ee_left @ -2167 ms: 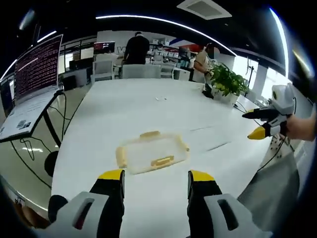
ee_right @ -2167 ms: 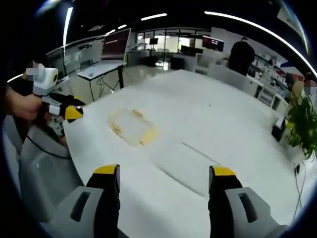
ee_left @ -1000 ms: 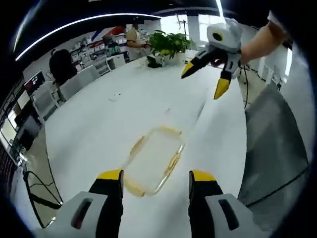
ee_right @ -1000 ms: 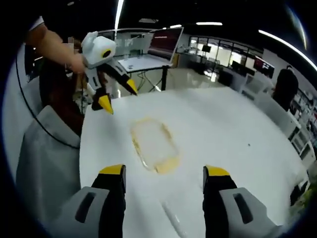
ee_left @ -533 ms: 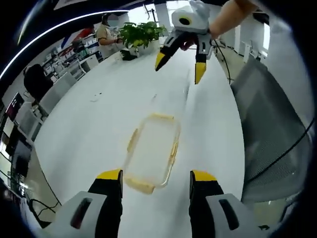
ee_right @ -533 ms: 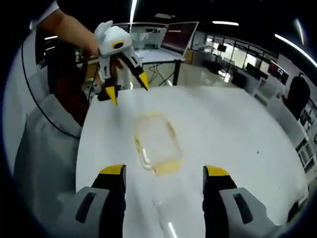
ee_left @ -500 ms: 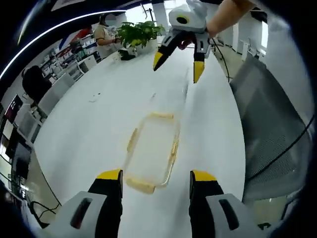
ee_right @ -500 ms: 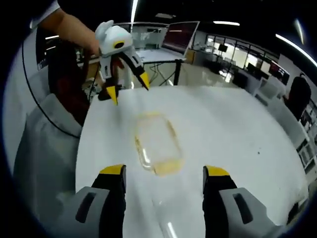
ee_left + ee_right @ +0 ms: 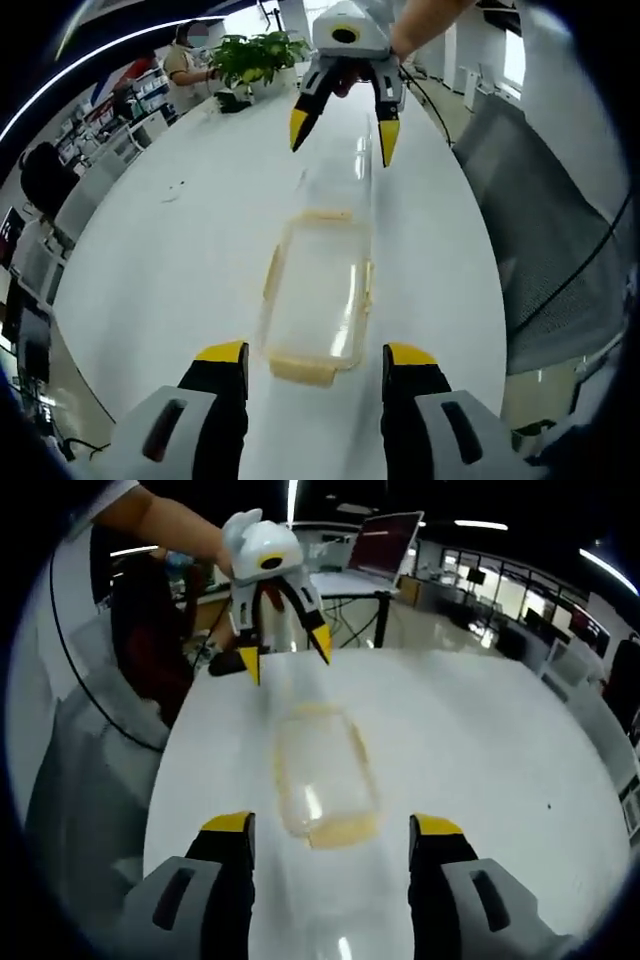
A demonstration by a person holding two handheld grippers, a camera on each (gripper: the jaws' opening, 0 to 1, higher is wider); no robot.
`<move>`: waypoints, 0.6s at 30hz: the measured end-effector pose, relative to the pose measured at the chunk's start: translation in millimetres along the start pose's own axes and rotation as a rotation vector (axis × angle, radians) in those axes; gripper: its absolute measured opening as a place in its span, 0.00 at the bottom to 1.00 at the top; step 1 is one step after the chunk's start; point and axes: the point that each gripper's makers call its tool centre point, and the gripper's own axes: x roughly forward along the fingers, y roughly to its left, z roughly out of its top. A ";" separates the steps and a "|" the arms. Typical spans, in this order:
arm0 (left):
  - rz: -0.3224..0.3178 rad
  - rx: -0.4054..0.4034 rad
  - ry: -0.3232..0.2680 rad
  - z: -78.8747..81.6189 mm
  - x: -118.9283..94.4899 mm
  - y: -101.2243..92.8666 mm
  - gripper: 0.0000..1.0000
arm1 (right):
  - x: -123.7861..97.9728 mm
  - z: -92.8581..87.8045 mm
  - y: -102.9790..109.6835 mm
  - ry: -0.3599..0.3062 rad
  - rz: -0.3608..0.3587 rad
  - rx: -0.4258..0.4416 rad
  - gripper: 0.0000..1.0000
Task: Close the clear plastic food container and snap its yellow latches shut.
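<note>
A clear plastic food container (image 9: pixel 318 292) with yellow latches lies flat on the white table (image 9: pixel 170 260), lid on. One yellow latch (image 9: pixel 303 371) sits at its near end in the left gripper view. My left gripper (image 9: pixel 313 358) hangs open just short of that end. Across the container my right gripper (image 9: pixel 340 135) faces me, open, above the far end. In the right gripper view the container (image 9: pixel 322 770) lies ahead of my open right gripper (image 9: pixel 334 830), with the left gripper (image 9: pixel 283 657) open beyond it and a latch (image 9: pixel 343 832) near my jaws.
A potted plant (image 9: pixel 252 55) stands at the table's far end, with a person near it. A laptop on a stand (image 9: pixel 375 542) is beyond the table. A grey chair (image 9: pixel 540 230) sits beside the table edge.
Both grippers have closed in on the container from opposite ends, so it looks larger and nearer. The container itself has stayed put on the table.
</note>
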 end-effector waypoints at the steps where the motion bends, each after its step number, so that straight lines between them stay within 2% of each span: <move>1: -0.003 -0.001 -0.001 -0.9 1.5 0.9 0.48 | 1.9 -1.2 0.6 0.005 0.008 -0.007 0.58; 8: -0.060 0.032 0.003 -12.4 14.4 -0.2 0.48 | 17.9 -8.1 0.5 0.039 0.048 -0.047 0.57; 18: -0.100 0.025 0.036 -34.2 34.3 11.8 0.48 | 35.7 -17.0 -10.5 0.074 0.066 -0.031 0.55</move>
